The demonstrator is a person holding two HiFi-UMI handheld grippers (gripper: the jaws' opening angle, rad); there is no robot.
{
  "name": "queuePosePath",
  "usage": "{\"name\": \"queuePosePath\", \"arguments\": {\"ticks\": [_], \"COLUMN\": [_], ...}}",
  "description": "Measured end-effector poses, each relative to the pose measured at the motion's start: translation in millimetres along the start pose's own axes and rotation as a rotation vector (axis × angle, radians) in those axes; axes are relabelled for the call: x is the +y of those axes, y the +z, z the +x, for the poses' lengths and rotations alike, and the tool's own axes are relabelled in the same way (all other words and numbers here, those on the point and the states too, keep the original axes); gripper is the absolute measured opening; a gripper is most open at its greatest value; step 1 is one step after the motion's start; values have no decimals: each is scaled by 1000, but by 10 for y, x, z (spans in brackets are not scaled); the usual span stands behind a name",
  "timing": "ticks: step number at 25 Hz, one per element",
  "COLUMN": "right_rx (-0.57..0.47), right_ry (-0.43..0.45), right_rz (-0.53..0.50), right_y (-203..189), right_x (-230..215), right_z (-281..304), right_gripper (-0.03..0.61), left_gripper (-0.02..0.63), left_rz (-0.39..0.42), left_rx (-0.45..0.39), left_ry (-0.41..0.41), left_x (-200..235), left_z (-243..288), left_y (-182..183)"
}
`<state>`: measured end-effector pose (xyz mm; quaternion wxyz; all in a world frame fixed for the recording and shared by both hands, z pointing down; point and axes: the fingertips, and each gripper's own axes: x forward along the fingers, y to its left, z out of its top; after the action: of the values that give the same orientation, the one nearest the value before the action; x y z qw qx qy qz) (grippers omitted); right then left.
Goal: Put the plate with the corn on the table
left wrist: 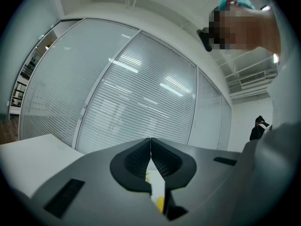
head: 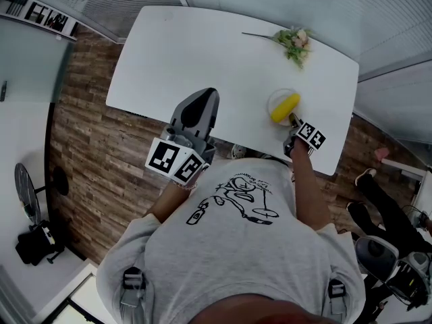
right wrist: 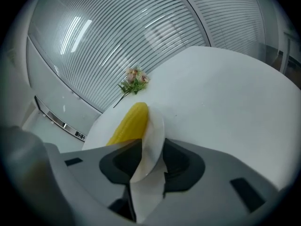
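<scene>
A small white plate with a yellow corn cob on it rests on the white table, near the table's front right edge. My right gripper is at the plate's near rim. In the right gripper view the plate's rim stands between the two pads of the right gripper, with a gap at one pad, and the corn cob lies just beyond. The jaws are open around the rim. My left gripper hangs over the table's near edge, shut and empty, its jaws closed in the left gripper view.
A sprig of artificial flowers lies at the table's far right, also in the right gripper view. Wood floor lies left of the table. A person in dark clothes sits at the right. Glass walls with blinds surround the room.
</scene>
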<state>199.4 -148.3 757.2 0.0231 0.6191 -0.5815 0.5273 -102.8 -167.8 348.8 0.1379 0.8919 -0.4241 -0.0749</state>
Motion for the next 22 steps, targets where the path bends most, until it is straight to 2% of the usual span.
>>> {"name": "queuePosePath", "arguments": {"ticks": [7,22], "right_rx": [15,44], "right_ry": [-26,-85], "right_rz": [-186,-382], "right_y": [-31,-64], "right_x": [43,21], "right_z": [3,-11], "right_gripper": [203,242], "left_gripper": [20,20], "left_rz": [0,1], "left_rx": [0,2], "left_ry": [-2,-2], "left_x": [-22,-62], "left_z": [9,18], "left_y": [-4,-15]}}
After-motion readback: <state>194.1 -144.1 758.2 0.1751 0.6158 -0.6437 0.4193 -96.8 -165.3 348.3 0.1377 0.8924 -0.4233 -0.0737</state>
